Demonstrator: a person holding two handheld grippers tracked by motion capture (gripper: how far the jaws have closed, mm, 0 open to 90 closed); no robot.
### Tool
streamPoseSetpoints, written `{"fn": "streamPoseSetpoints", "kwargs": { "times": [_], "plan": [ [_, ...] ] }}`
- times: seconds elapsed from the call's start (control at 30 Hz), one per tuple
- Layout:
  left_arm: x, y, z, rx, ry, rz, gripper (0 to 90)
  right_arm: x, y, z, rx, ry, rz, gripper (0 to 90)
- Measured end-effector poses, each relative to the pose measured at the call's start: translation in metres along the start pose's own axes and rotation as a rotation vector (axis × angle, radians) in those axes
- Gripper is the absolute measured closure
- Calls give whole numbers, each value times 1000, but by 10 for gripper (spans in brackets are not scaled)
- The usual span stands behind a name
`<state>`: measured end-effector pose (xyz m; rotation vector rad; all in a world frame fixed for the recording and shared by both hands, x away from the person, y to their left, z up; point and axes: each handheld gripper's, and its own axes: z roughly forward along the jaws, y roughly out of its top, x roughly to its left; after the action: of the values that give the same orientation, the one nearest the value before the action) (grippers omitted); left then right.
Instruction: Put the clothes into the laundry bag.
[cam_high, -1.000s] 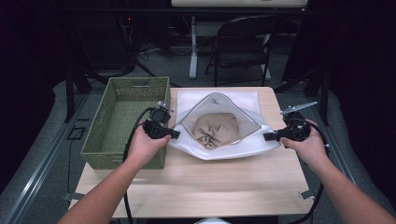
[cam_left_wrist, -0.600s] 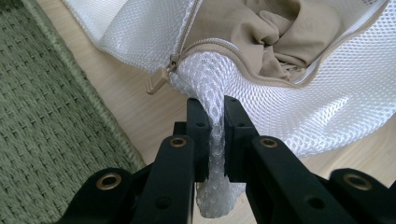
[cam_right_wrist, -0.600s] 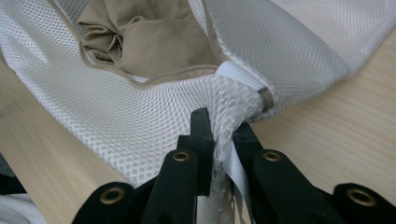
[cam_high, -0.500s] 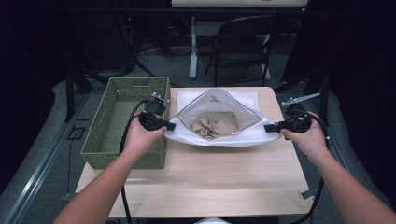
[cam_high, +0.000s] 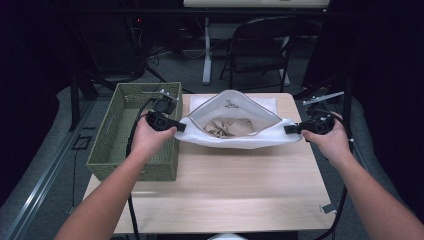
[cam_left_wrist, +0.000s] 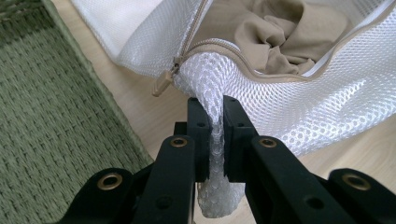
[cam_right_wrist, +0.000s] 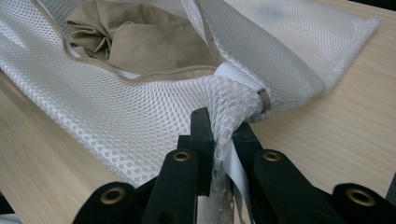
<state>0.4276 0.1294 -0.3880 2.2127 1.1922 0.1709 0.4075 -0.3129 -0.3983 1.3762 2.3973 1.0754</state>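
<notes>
A: Mesh bag (cam_high: 235, 137) first: it sits mid-frame on the counter (cam_high: 220, 195), just right of the green basket (cam_high: 125, 130), and it looks different from a second ago.

B: It does. Nearest us, both hands have drawn apart. The left hand-held gripper (cam_high: 179, 127) is clenched on the bag's left corner; in the left gripper view the mesh is bunched between the jaws, next to the zipper pull (cam_left_wrist: 162, 84).

A: And the right hand-held gripper (cam_high: 290, 129)?

B: Clamped on the right corner, at the zipper's white end tab (cam_right_wrist: 238, 77). The front edge now runs taut between the two, where earlier it sagged and the mouth gaped rounder.

A: So the opening has flattened into a slit?

B: Narrower, yes, with the far lip standing up in a peak. The tan garment (cam_high: 230, 127) lies crumpled inside, visible through the gap.

A: What does that mean for the work?

B: I'd judge the cloth is loaded and the stretch lines the zipper up for closing. The zipper is not yet drawn.
</notes>
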Motion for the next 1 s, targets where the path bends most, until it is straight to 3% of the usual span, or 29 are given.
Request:
{"fn": "streamPoseSetpoints", "kwargs": {
  "times": [0.77, 1.0],
  "plan": [
    [17, 28, -9, -40, 25, -40, 843, -8, 27, -5, -46, -27, 20, 836],
    [19, 33, -13, -41, 36, -39, 844, -7, 35, -7, -45, -40, 5, 836]
  ]
}}
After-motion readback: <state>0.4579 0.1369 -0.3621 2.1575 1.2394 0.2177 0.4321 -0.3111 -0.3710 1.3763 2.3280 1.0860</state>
